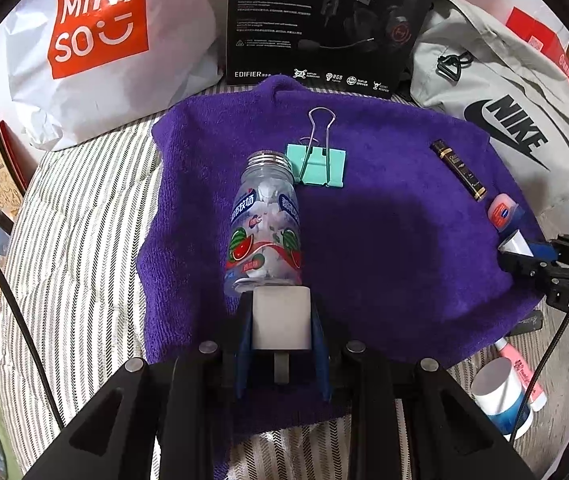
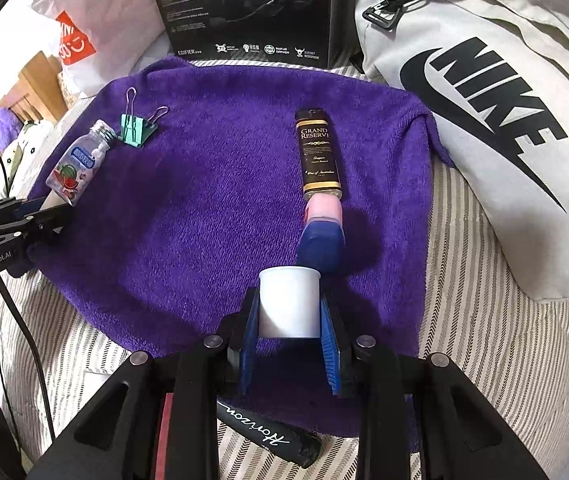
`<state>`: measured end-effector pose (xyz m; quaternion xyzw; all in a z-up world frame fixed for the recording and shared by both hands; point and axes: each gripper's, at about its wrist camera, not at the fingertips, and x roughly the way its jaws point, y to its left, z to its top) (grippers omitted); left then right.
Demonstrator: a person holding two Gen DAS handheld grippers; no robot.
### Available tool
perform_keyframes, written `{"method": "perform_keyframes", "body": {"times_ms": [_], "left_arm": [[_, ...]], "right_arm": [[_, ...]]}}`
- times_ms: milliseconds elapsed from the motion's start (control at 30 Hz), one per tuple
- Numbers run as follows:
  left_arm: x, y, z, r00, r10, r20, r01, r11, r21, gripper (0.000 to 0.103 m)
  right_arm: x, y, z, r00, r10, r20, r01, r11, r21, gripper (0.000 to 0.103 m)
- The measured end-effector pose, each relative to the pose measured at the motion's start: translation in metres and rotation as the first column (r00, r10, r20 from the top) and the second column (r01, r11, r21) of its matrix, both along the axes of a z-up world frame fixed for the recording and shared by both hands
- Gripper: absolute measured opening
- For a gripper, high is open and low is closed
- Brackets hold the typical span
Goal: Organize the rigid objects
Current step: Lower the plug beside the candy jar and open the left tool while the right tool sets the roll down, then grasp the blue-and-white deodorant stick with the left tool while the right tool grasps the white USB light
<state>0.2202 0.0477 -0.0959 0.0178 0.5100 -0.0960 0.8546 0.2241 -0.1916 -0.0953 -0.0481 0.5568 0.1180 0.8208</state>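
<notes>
A clear candy bottle (image 1: 264,220) with a watermelon label lies on the purple towel (image 1: 384,248), cap pointing away. My left gripper (image 1: 281,292) is shut, its white tips against the bottle's base; from the right wrist the same gripper (image 2: 50,200) meets the bottle (image 2: 78,162). Beside the bottle's cap lies a mint binder clip (image 1: 318,164). A black "Grand Reserve" tube (image 2: 318,152) lies further right, with a small pink and blue container (image 2: 322,228) at its near end. My right gripper (image 2: 290,276) is shut with nothing in it, just behind that container.
A Miniso bag (image 1: 96,40), a black Edifier box (image 1: 324,20) and a grey Nike bag (image 1: 504,120) line the towel's far side. A white jar (image 1: 498,392) and pink tube (image 1: 524,376) lie off the towel's near right. A black Horizon item (image 2: 268,436) sits under my right gripper.
</notes>
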Motion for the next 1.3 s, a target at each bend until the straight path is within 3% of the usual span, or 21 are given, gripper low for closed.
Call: {"method": "perform_keyframes", "body": {"times_ms": [267, 433, 600, 833, 1067, 1300], "left_arm": [[-0.001, -0.005, 0.0, 1.0, -0.009, -0.007, 0.01, 0.999, 0.035, 0.027], [-0.001, -0.008, 0.0, 0.999, -0.025, -0.028, 0.026, 0.999, 0.033, 0.039], [-0.002, -0.01, 0.001, 0.999, -0.003, -0.051, 0.006, 0.999, 0.052, 0.055], [-0.016, -0.001, 0.026, 0.998, 0.059, -0.012, -0.059, 0.998, 0.035, 0.065], [-0.052, -0.015, 0.05, 0.999, 0.034, 0.04, -0.035, 0.999, 0.016, 0.065], [-0.085, -0.058, 0.032, 1.0, -0.028, 0.001, 0.028, 0.999, -0.015, 0.066]], "right_arm": [[0.001, 0.0, 0.0, 1.0, 0.027, -0.002, -0.027, 1.0, -0.015, 0.029], [0.001, -0.001, 0.0, 0.999, 0.03, -0.02, -0.03, 1.0, -0.006, 0.031], [-0.002, -0.006, 0.002, 0.999, 0.015, -0.044, -0.015, 1.0, 0.005, 0.044], [-0.014, -0.008, 0.013, 0.999, 0.004, -0.037, -0.002, 1.0, 0.03, 0.051], [-0.048, -0.02, 0.036, 0.999, -0.027, 0.022, 0.025, 0.998, 0.054, 0.056], [-0.109, -0.043, 0.051, 0.995, -0.076, 0.065, 0.071, 0.995, 0.077, 0.059]]}}
